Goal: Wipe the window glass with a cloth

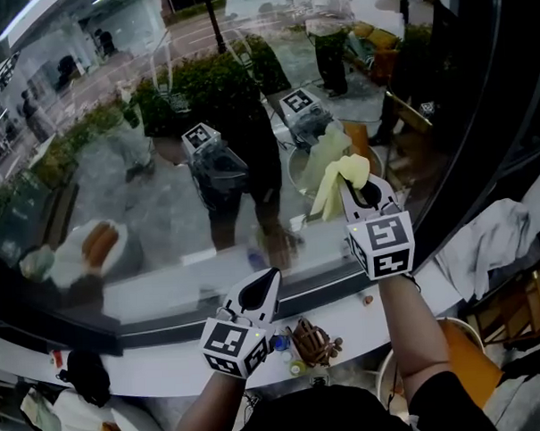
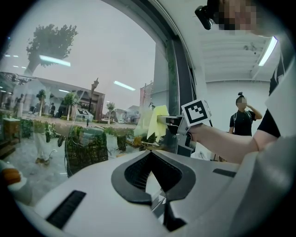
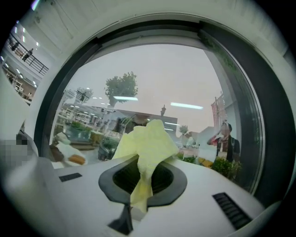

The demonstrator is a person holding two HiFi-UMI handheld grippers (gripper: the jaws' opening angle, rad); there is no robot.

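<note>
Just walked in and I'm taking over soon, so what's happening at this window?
A person is working on the window glass with two hand-held grippers. The right gripper is shut on a yellow cloth and holds it up at the pane, touching it or very nearly so. The left gripper is shut and empty, held lower, above the white sill. The glass shows no wipe marks, so progress cannot be judged.

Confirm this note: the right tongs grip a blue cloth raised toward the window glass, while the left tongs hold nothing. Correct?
Not quite. The cloth is pale yellow, not blue; the right gripper view shows it plainly. The rest stands: the right tongs grip it, raised toward the window glass, and the left tongs hold nothing.
</note>
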